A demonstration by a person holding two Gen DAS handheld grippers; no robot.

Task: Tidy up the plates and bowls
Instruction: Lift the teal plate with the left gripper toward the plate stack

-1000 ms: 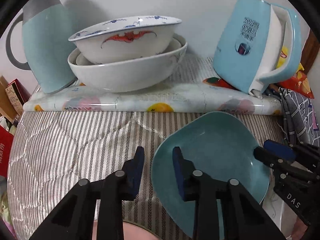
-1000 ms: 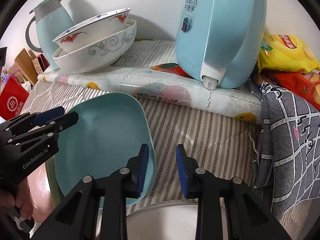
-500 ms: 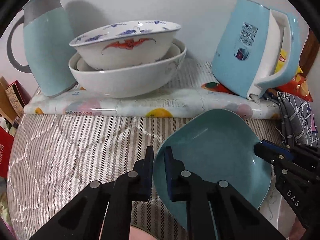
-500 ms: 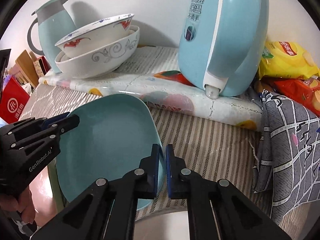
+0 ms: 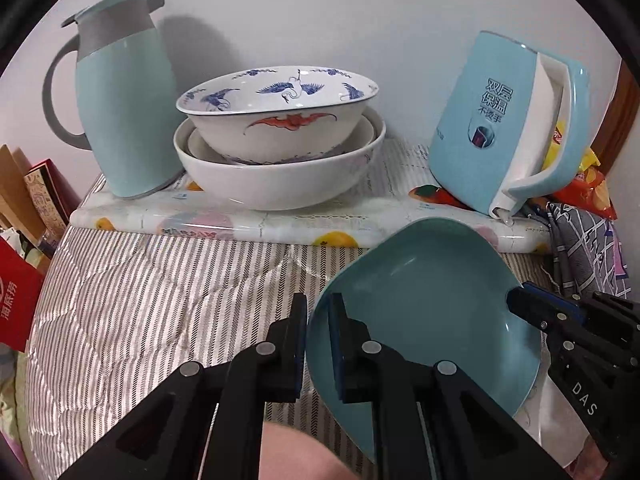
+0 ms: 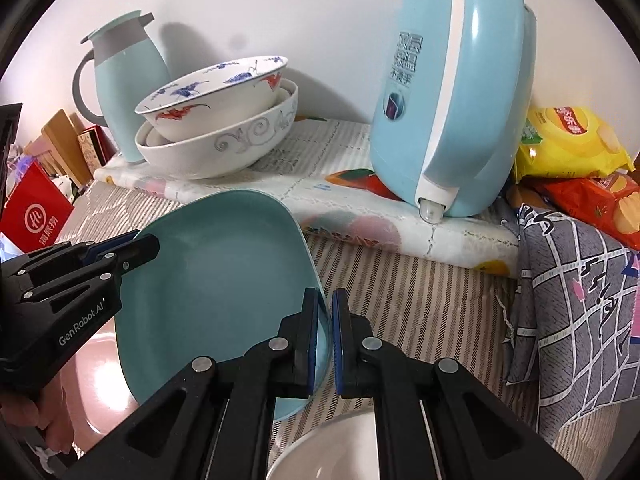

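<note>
A teal, square-ish plate (image 5: 424,312) (image 6: 216,280) hangs tilted a little above the striped cloth, held from both sides. My left gripper (image 5: 318,304) is shut on its left rim, and its tip shows in the right wrist view (image 6: 146,245). On the opposite rim my right gripper (image 6: 327,300) is shut as well, seen from the left wrist as black fingers (image 5: 520,300). At the back, a white bowl with blue cranes and a red bat (image 5: 280,120) (image 6: 208,96) sits nested in a larger white bowl (image 5: 280,184) (image 6: 224,152).
A teal thermos jug (image 5: 124,100) stands left of the bowls and a teal electric kettle (image 5: 504,120) right of them, both on a raised fruit-print mat (image 5: 248,220). Snack bags (image 6: 568,148) and a checked cloth (image 6: 572,292) lie right. A pink dish (image 6: 92,360) and a white bowl (image 6: 332,452) lie below the plate.
Both grippers went from open astride the teal plate's rims to shut on them. The plate has since risen slightly and tilted, and the view has lifted.
</note>
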